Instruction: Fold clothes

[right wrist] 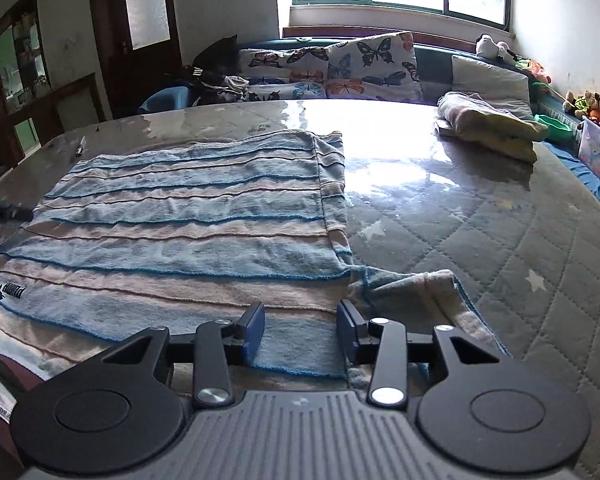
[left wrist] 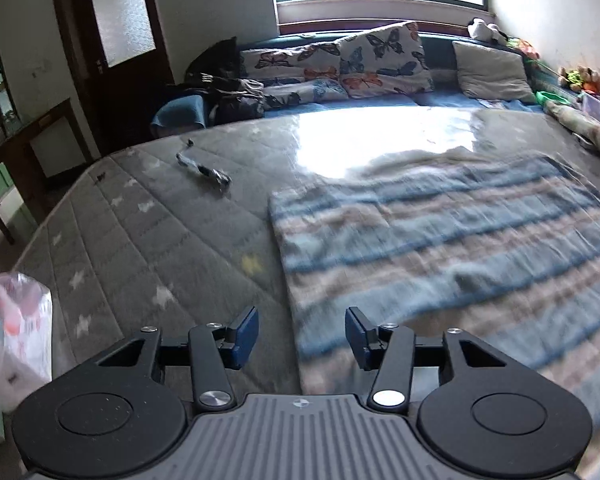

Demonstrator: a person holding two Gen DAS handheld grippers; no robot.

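Two grippers over one mattress [right wrist: 500,216], grey quilted, glossy with window glare at its far half. Striped shirt [right wrist: 188,216] lies flat on the mattress, near side, body spread wide, blue and beige bands; one sleeve [right wrist: 416,284] bunched off the shirt's right edge. Folded pile [right wrist: 492,128] sits well beyond the shirt, toward the mattress's far right corner. Small dark strap-like item [left wrist: 202,168] left of the shirt, apart from it.

Right gripper [right wrist: 300,332]: jaws parted, nothing pinched; hem cloth lies under and between the fingers, pads not pressing. Left gripper [left wrist: 302,336]: jaws parted, empty, hovering at the shirt's left edge, half over bare mattress. Left view blurred.

Judgement: step in hand is taking hold for a fold. To do it well, pinch each side at matching height on the shirt, catch both cloth layers, tuck the loose sleeve inward first, lift evenly so bands stay parallel. Risk: uneven grips skew the fold.
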